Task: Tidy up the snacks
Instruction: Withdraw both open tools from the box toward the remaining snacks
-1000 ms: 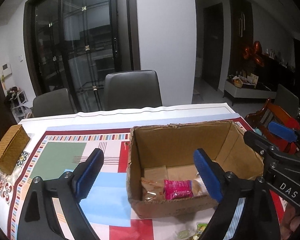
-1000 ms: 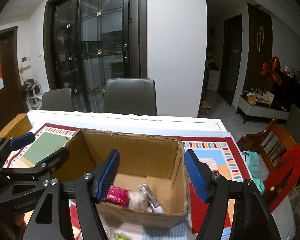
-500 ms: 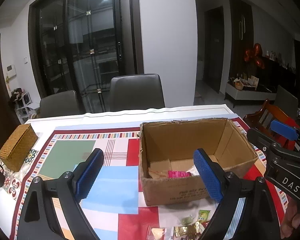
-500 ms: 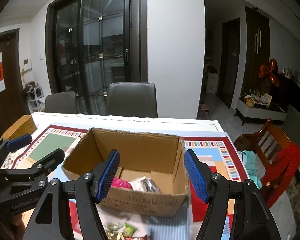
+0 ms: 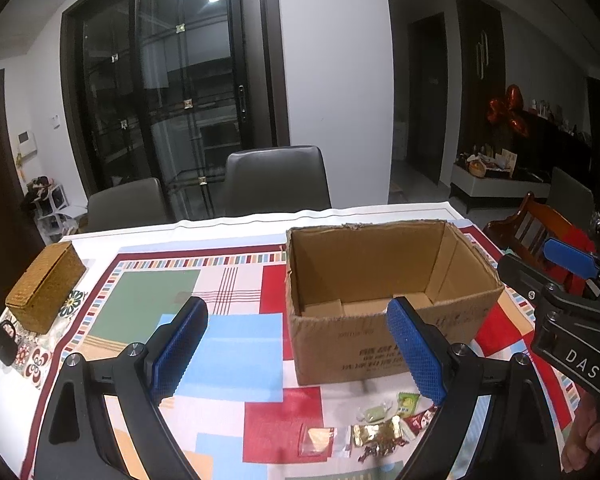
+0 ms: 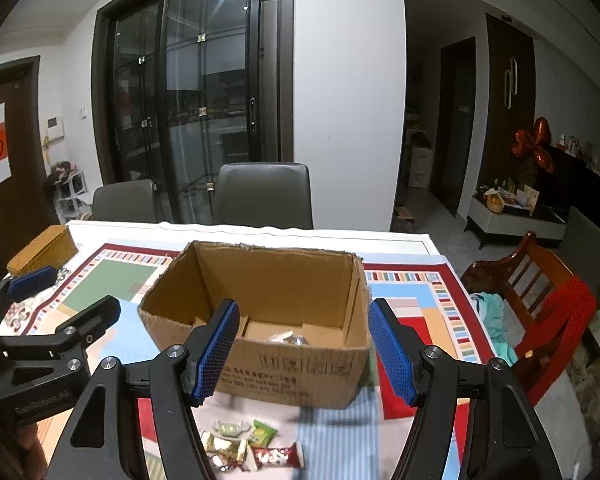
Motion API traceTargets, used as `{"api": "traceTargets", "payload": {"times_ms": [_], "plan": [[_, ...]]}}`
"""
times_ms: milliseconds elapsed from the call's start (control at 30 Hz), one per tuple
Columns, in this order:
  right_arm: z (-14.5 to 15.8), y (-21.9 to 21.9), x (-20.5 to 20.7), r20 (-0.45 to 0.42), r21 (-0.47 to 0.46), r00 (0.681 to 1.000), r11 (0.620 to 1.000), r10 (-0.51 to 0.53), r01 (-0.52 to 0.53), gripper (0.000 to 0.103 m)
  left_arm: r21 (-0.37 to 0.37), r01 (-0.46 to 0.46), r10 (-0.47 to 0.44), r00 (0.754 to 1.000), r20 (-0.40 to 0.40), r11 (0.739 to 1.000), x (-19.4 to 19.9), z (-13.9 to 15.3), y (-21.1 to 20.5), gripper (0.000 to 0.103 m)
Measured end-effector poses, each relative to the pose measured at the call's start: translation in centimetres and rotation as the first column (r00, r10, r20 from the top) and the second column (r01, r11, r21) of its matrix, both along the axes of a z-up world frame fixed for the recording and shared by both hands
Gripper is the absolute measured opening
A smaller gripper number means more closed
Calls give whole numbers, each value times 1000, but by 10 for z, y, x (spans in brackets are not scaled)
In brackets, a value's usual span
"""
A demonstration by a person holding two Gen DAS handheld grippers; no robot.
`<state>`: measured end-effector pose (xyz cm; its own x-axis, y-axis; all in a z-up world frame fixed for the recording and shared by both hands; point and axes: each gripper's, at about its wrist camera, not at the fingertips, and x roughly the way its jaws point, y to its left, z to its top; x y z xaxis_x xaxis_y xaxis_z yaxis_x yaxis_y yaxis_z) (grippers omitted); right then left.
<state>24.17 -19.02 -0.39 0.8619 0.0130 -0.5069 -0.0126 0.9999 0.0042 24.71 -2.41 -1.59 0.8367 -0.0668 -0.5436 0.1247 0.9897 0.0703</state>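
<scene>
An open cardboard box point(image 5: 388, 344) point(image 6: 284, 372) stands on the patterned tablecloth, with a few wrapped snacks point(image 6: 288, 338) just showing inside it. Several loose snacks point(image 5: 376, 432) point(image 6: 252, 446) lie on the cloth in front of the box. My left gripper point(image 5: 296, 354) hovers open and empty before the box's left front corner. My right gripper point(image 6: 302, 350) hangs open and empty in front of the box's near wall, above the loose snacks. Each gripper shows at the edge of the other's view.
A woven wicker box point(image 5: 46, 284) and a dark mug point(image 5: 0, 340) sit at the table's left edge. Two grey chairs point(image 5: 276, 180) stand behind the table. A wooden chair with red cloth point(image 6: 540, 304) is at the right.
Both grippers have drawn back from above the box toward the near edge of the table. The box now looks farther off, and the loose snacks in front of it have come into view.
</scene>
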Motion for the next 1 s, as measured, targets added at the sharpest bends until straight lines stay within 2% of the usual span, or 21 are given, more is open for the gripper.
{"api": "traceTargets", "payload": {"times_ms": [533,1000], "plan": [[-23,4,-20,-45,-4,999,1000,-3,3,68,17,4,-4,1000,-22,1000,-26,-19,5,92],[-59,21,-38,-107,1,994,1000,18,-18,68,38,31,-28,997,-67,999,-46,-59,13,92]]}}
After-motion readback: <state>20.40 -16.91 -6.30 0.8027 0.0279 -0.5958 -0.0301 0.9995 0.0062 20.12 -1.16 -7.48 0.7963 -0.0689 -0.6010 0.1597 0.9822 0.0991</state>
